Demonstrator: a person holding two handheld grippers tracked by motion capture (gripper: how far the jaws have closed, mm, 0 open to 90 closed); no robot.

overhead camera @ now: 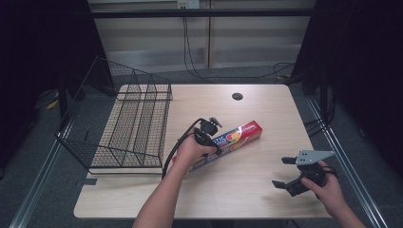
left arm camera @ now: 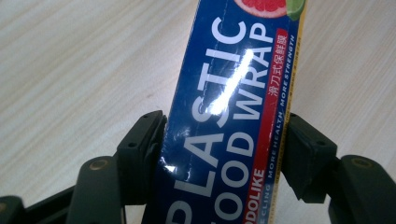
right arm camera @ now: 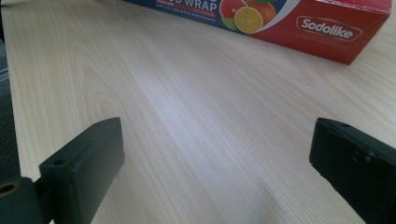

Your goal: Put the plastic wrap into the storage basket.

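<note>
Left claw (left arm camera: pixel 224 154) clamping wrap box (left arm camera: pixel 233 116), forearm extended

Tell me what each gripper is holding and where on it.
The left gripper clamps the plastic wrap box across its long sides, near the blue end. The right gripper holds nothing; its fingers stand open above the table.

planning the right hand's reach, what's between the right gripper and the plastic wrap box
Only bare table: the right gripper view shows plain wood from the right gripper up to the plastic wrap box.
</note>
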